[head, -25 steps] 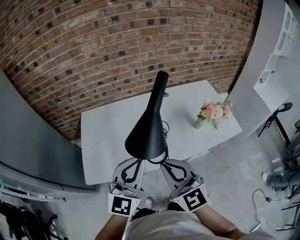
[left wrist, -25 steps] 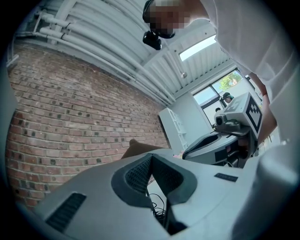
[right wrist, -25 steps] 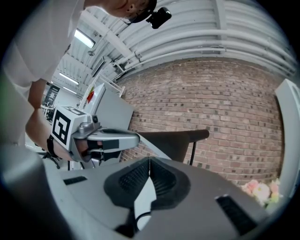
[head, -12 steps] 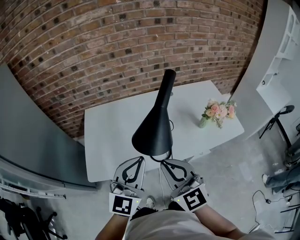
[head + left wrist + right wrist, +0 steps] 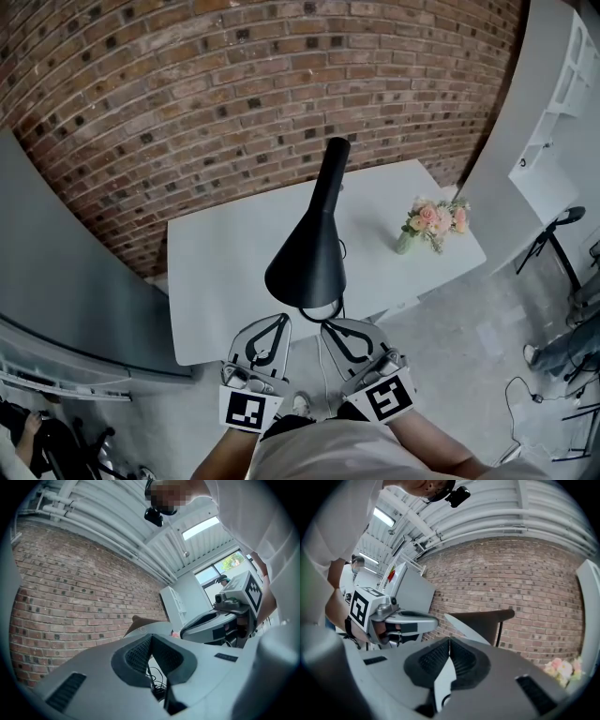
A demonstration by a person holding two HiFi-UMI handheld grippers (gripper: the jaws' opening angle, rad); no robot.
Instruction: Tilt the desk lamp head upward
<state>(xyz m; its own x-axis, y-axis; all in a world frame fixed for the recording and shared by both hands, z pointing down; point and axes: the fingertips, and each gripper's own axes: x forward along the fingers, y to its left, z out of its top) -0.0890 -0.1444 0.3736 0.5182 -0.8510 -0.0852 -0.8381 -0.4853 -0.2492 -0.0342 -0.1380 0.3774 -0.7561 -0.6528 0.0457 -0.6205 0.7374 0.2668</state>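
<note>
Nearest the person, the left gripper [image 5: 150, 638] and the right gripper [image 5: 449, 641] hang side by side at the near edge of the scene; each one's jaws are pressed together at the tips, with nothing between them. Just beyond those tips is the black cone-shaped desk lamp head [image 5: 305, 262]. Its wide mouth faces the near side and downward, and its narrow neck runs up and away toward the far side; neither gripper appears to touch it.

The lamp stands over the near middle of the white rectangular tabletop [image 5: 211, 272], and a thin black cord [image 5: 340, 247] lies loose just right of the lamp head. Farther right on the tabletop, well apart from the lamp, is a small bunch of pink and cream flowers in a vase [image 5: 429, 223]; behind everything rises the red-brown brick wall [image 5: 187, 103].

The lamp head looks stiff, smooth and probably light, likely metal or hard plastic, so the closed jaws could slip on its sloped side. The near rim of the wide mouth seems the best place to take hold, either by lifting from beneath or, with the jaws spread, by pinching the rim. The joint may resist, and the base could shift if the lamp is pushed hard.
</note>
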